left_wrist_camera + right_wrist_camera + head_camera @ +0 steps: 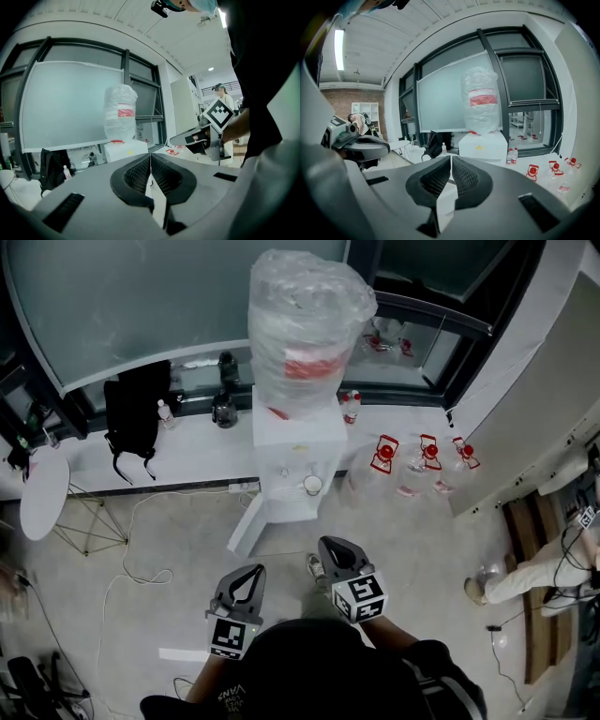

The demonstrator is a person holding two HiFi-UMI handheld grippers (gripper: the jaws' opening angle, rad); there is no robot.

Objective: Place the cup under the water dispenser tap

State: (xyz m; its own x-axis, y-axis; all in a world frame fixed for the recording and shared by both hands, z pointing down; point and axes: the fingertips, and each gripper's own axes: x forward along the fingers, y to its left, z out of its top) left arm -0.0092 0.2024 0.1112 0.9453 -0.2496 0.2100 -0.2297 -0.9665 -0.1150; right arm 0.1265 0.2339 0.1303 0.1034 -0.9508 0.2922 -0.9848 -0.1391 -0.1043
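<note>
Cup (pixel 312 485) is in neither gripper; it stands in the front recess of the white water dispenser (pixel 298 442), well apart from both. The left gripper (pixel 150 158) has its ribbed jaws pressed together with nothing between them, and the right gripper (pixel 451 160) is likewise closed and empty. In the head view the two are side by side over the pale floor, the dispenser at twelve o'clock from them. A plastic-wrapped water bottle (pixel 305 329) sits on top of the dispenser. A black backpack (pixel 139 413) rests on the ledge at ten o'clock, and red-capped water jugs (pixel 422 463) lie at two o'clock.
</note>
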